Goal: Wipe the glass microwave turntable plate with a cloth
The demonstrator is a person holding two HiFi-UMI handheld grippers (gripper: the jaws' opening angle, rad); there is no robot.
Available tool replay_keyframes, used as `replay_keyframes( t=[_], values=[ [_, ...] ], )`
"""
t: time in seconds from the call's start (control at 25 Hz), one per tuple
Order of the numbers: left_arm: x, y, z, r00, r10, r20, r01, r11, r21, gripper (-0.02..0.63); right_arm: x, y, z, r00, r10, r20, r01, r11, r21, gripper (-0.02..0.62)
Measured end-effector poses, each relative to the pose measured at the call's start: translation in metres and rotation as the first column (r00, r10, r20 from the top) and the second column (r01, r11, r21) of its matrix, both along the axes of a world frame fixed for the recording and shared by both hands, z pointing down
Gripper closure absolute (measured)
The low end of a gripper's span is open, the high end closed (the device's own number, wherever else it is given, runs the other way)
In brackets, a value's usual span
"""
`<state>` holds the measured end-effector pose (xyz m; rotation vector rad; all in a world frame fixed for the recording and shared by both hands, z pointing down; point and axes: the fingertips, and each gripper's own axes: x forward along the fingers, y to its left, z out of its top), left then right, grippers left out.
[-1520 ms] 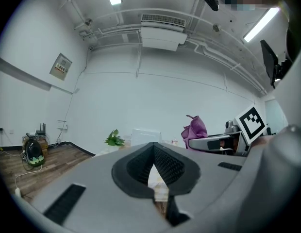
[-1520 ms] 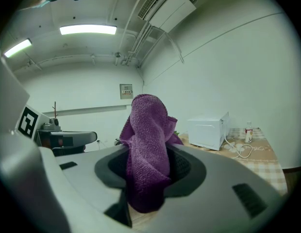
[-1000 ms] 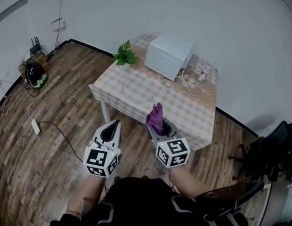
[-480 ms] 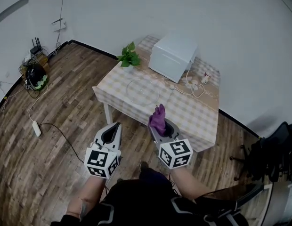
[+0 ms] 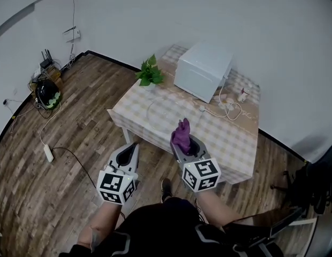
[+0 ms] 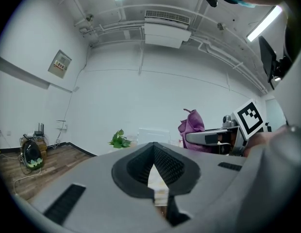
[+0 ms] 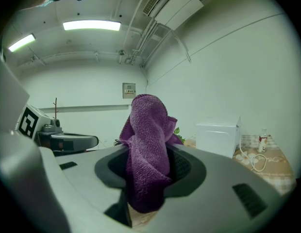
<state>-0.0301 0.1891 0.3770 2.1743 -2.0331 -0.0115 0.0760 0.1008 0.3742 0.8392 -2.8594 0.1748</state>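
The clear glass turntable plate (image 5: 165, 110) lies flat on a table with a checked cloth (image 5: 230, 138), in front of a white microwave (image 5: 203, 71). Both grippers hang in the air short of the table's near edge, apart from the plate. My right gripper (image 5: 182, 139) is shut on a purple cloth (image 5: 181, 134), which stands up out of the jaws (image 7: 146, 149). My left gripper (image 5: 132, 145) is to its left, jaws together and holding nothing (image 6: 154, 148). In the left gripper view the right gripper and the purple cloth (image 6: 192, 125) show at the right.
A potted plant (image 5: 150, 74) stands at the table's far left corner. A white cable (image 5: 230, 110) and a small bottle (image 5: 242, 95) lie right of the microwave. On the wood floor are a power strip (image 5: 48, 153), a helmet (image 5: 48, 94) and cords. A dark chair (image 5: 316, 189) stands at the right.
The head view has shifted, so the table sits slightly lower and further right in frame. Both grippers keep their pose, and the cloth stays in the right one.
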Motion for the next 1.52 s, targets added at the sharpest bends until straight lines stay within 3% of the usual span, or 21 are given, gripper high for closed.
replay_keyframes(
  t=[0.72, 1.52],
  values=[
    [-0.018, -0.117, 0.020, 1.000, -0.001, 0.002, 0.001, 0.998, -0.066, 0.604, -0.001, -0.123, 0.034, 0.999, 0.041, -0.008, -0.042, 0.995, -0.095, 0.428],
    [-0.003, -0.220, 0.030, 0.996, -0.016, 0.089, 0.029, 0.988, -0.150, 0.604, 0.019, -0.225, 0.045, 0.999, -0.022, 0.034, 0.027, 0.989, -0.143, 0.428]
  ],
)
